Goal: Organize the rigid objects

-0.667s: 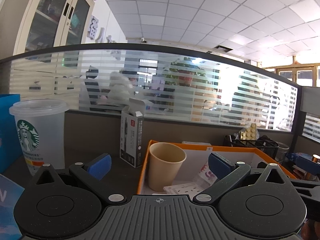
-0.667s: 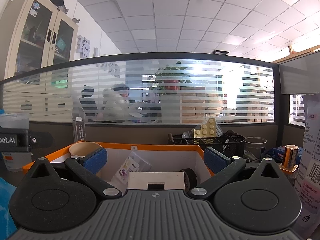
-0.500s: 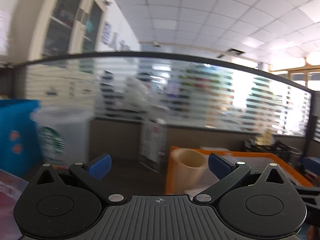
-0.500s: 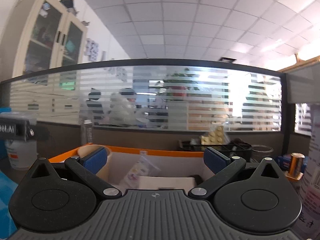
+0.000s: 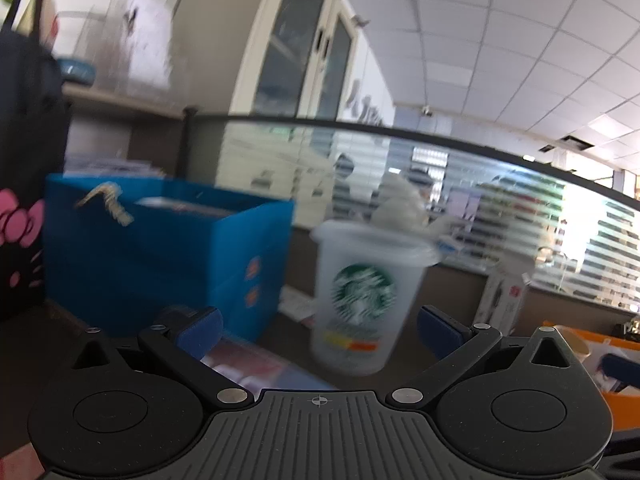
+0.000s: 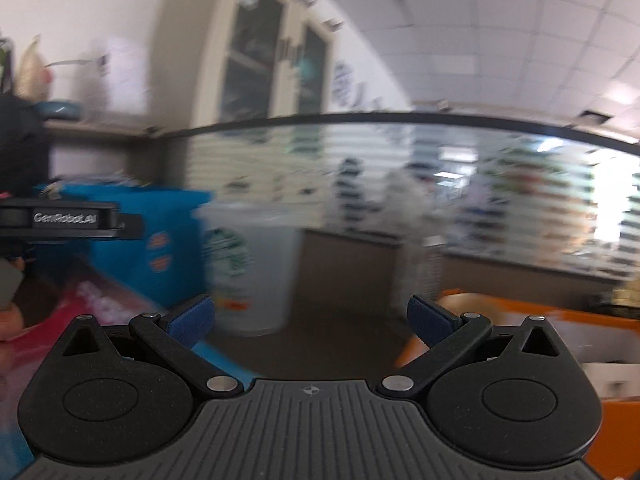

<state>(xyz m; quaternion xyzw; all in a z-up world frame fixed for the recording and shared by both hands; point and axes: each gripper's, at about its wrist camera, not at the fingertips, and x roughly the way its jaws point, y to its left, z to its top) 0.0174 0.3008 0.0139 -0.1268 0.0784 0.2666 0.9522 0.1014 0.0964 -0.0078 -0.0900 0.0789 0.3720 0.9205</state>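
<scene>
Both sets of tongs have swung hard to the left since a moment ago: earlier they faced the orange bin with the paper cup in it, and now that bin has slid to the right edge of each view while the Starbucks cup has come to the middle

Far left, a dark bag with a pink bow [image 5: 16, 220] stands against the partition, and just right of it sits the blue gift bag [image 5: 160, 256]. Right of that bag, close beside it, the frosted Starbucks cup [image 5: 366, 296] stands upright on the dark table [image 6: 340, 344], lid on. Beyond it a white carton [image 5: 504, 300] stands near the glass partition, and the orange bin [image 5: 624, 396] shows only at the right edge.

The left tongs [image 5: 318, 330] are spread wide and hold nothing, with the cup framed between the blue pads, nearer the right one. The right tongs [image 6: 310, 320] are equally wide and empty; from there the cup [image 6: 250, 272] sits left of centre, and the orange bin [image 6: 560, 320] lies right.

Everything is smeared, so the turn looks unfinished. My guess is the cup is the next piece to be gathered, probably by the left tongs, which line up better
</scene>
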